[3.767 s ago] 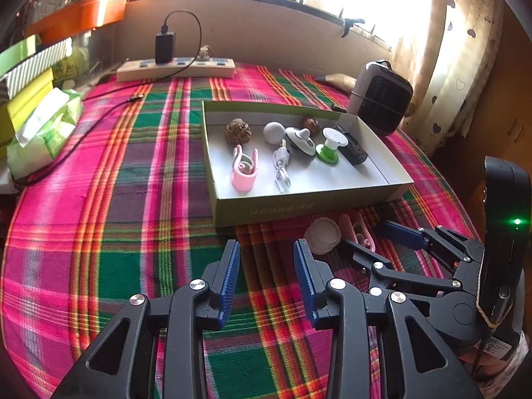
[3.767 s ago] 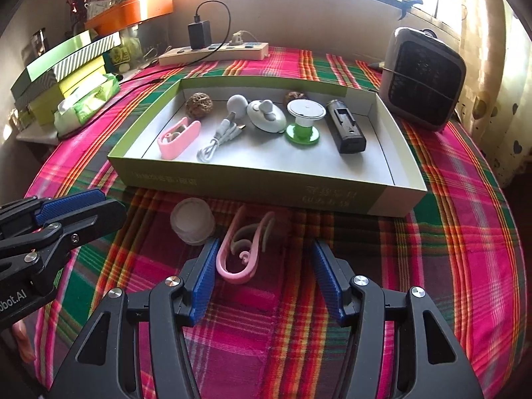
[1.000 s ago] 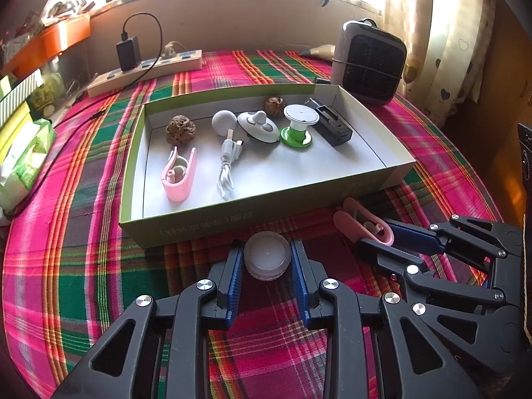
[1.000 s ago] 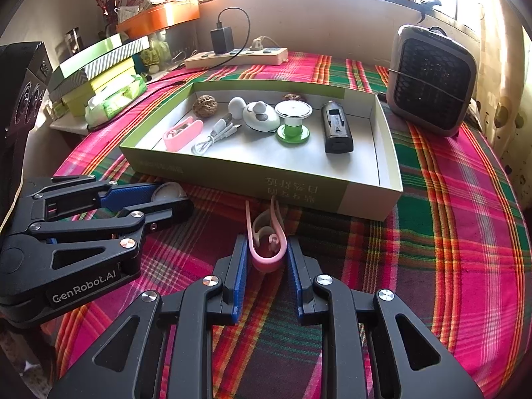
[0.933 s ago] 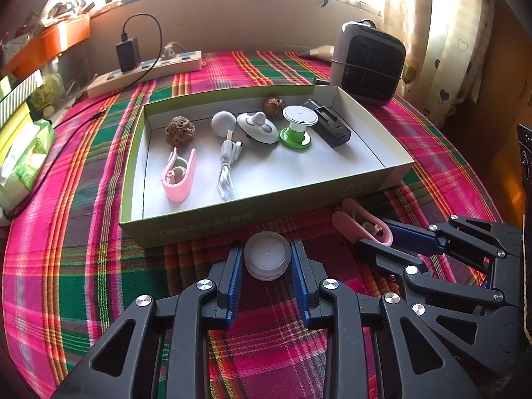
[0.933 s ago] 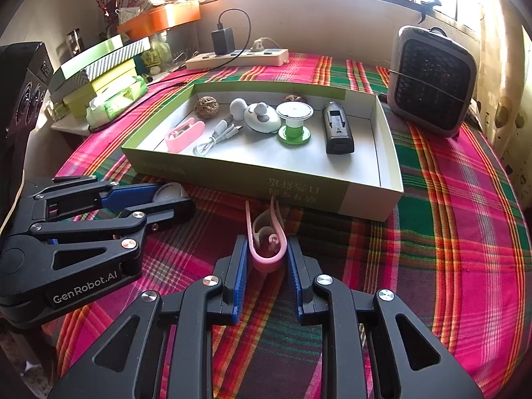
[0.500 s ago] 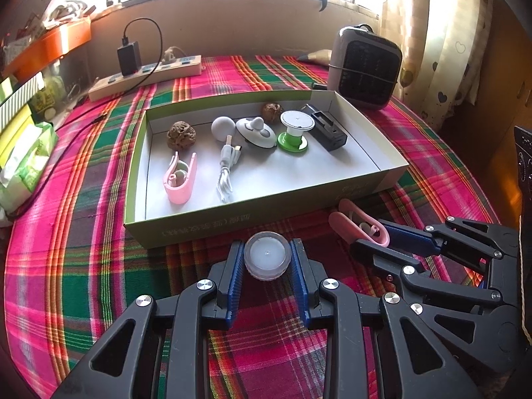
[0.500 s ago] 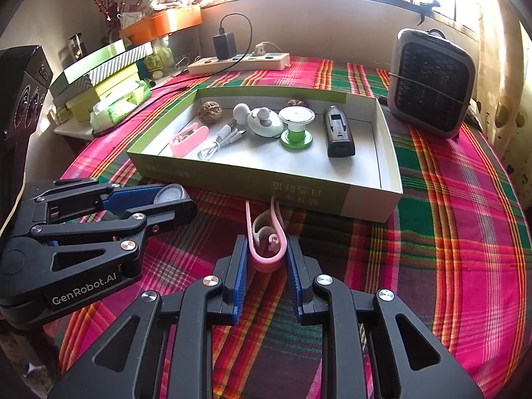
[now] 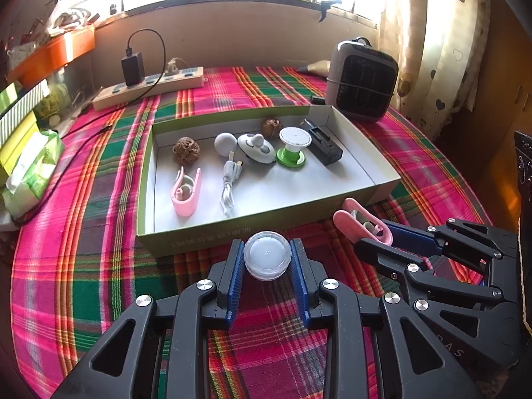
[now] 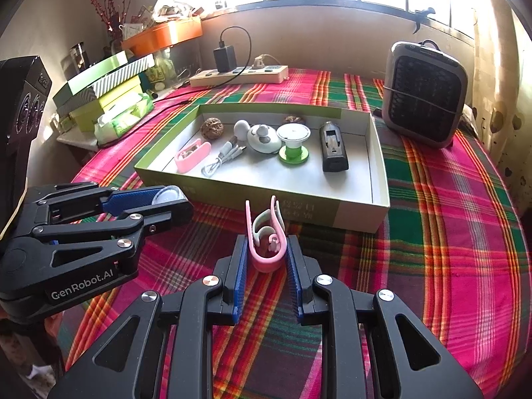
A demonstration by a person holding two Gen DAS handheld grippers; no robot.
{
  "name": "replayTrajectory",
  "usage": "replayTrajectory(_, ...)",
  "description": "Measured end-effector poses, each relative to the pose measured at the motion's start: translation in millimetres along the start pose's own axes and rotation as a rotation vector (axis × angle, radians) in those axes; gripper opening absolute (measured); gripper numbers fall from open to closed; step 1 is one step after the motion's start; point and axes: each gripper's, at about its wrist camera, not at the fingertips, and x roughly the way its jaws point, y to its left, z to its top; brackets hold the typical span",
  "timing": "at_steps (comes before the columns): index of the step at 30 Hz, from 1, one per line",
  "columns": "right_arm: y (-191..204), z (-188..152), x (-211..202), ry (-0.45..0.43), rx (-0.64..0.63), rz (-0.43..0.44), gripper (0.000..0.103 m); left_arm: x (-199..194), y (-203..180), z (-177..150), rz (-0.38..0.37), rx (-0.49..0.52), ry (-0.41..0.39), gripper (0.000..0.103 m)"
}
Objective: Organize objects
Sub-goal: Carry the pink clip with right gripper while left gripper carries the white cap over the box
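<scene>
My left gripper (image 9: 267, 261) is shut on a small round clear lidded jar (image 9: 267, 254), held just in front of the green-edged cardboard tray (image 9: 199, 237). My right gripper (image 10: 267, 259) is shut on a pink U-shaped clip (image 10: 266, 236) that stands upright between the blue pads, also before the tray's (image 10: 292, 204) near wall. The right gripper (image 9: 372, 232) with the pink clip (image 9: 354, 216) shows at the right of the left wrist view. The left gripper (image 10: 173, 201) with the jar (image 10: 169, 194) shows at the left of the right wrist view.
Inside the tray lie a second pink clip (image 9: 185, 193), a white cable (image 9: 229, 179), two walnuts, a white round gadget (image 9: 257, 148), a green-based spool (image 9: 292, 148) and a black charger (image 9: 324, 146). A small heater (image 9: 362, 81), a power strip (image 9: 149, 86), stacked boxes (image 10: 106, 93) and tissues (image 9: 33, 166) ring the plaid tablecloth.
Since 3.8 s ago each gripper has closed on its object, the jar and the clip, and lifted it. Over the last second both drew slightly back from the tray, grips unchanged.
</scene>
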Motion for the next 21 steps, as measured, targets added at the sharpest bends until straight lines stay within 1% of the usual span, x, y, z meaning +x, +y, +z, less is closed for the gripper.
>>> replayTrajectory(9,-1.9,7.8,-6.0,-0.023,0.001,-0.006,0.023,-7.4,3.0,11.1,-0.009,-0.012,-0.028,0.026)
replayTrajectory(21,-7.9,23.2,-7.1,-0.045,-0.009,-0.033,0.023,0.0,3.2,28.1,-0.021,-0.011,-0.033,0.026)
